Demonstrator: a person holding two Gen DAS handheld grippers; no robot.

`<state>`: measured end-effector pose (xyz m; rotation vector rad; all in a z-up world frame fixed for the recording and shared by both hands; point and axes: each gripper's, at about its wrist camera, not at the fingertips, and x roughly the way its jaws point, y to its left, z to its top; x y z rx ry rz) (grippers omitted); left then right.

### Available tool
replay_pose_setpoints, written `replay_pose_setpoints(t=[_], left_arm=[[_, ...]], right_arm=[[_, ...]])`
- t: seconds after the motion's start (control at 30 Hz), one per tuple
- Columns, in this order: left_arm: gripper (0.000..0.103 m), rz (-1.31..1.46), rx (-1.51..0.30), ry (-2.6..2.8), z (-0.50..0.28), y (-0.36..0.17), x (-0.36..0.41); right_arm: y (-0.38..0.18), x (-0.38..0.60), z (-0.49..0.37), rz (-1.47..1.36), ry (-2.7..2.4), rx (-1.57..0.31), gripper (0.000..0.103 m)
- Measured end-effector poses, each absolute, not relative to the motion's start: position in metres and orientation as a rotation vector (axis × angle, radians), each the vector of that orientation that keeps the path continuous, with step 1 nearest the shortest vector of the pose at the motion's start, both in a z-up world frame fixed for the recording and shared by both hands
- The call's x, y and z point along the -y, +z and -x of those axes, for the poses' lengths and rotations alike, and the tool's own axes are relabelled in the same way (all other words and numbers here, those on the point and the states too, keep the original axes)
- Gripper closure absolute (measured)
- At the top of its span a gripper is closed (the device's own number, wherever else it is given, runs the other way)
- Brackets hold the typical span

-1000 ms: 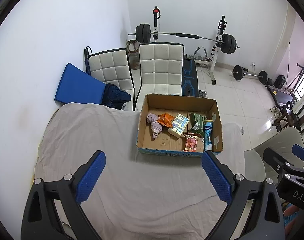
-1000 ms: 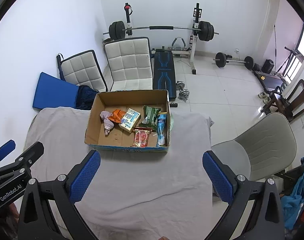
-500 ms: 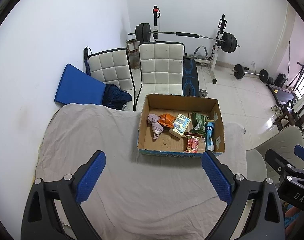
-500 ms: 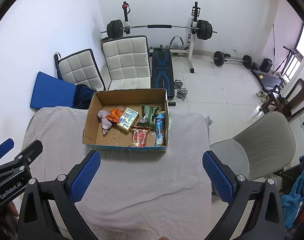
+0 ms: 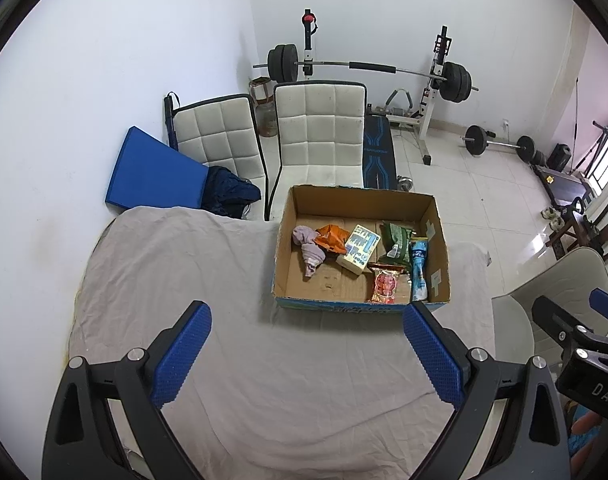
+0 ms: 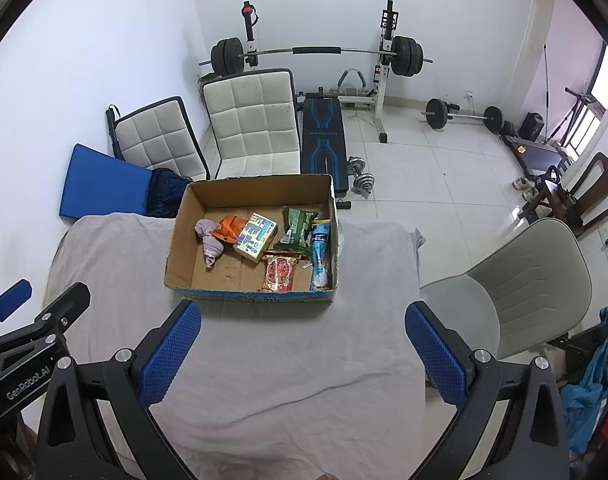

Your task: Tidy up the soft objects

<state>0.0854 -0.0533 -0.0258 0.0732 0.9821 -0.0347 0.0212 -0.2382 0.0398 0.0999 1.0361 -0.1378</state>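
Left gripper [image 5: 306,354] jaws apart, empty, above bare grey desk [image 5: 184,280]; cardboard box [image 5: 356,306] ahead holds all soft items: lilac cloth [image 5: 310,246], packets, blue bottle [image 5: 418,270]; right gripper [image 6: 302,354] apart, empty; stage ambiguous: either sorted into box, or awaiting removal.

Bare grey cloth [image 5: 232,300] fills the lower middle of both frames, open passage under my spread jaws. Ahead, at frame centre, the cardboard box [image 5: 360,306] raises its near wall (items crowd its right half; its lower-left floor lies bare). A grey chair [image 6: 520,280] blocks the right edge
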Motion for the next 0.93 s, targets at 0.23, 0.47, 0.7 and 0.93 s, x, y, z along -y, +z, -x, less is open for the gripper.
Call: replay_pose_setpoints(t=[0.23,0.47,0.7,0.93], left_arm=[[0.000,-0.058,-0.973,-0.030,-0.0835,-0.0263,0.0505],[0.000,-0.064,-0.969,-0.020,-0.0820,-0.0247,0.0490],[0.000,-0.063,-0.972,-0.015,-0.0814,-0.0239,0.0462],[0.000,-0.062,-0.971,-0.020,-0.0797,-0.0226,0.0442]], right_arm=[[0.0388,0.2376,-0.0215,-0.096,-0.140,-1.038,0.000],[0.0385,0.2358,-0.0212,-0.093,-0.145,-1.035,0.000],[0.0384,0.2344,-0.0207,-0.089,-0.152,-1.032,0.000],[0.0399,0.2351,-0.0192,-0.089,-0.158,-1.028,0.000]])
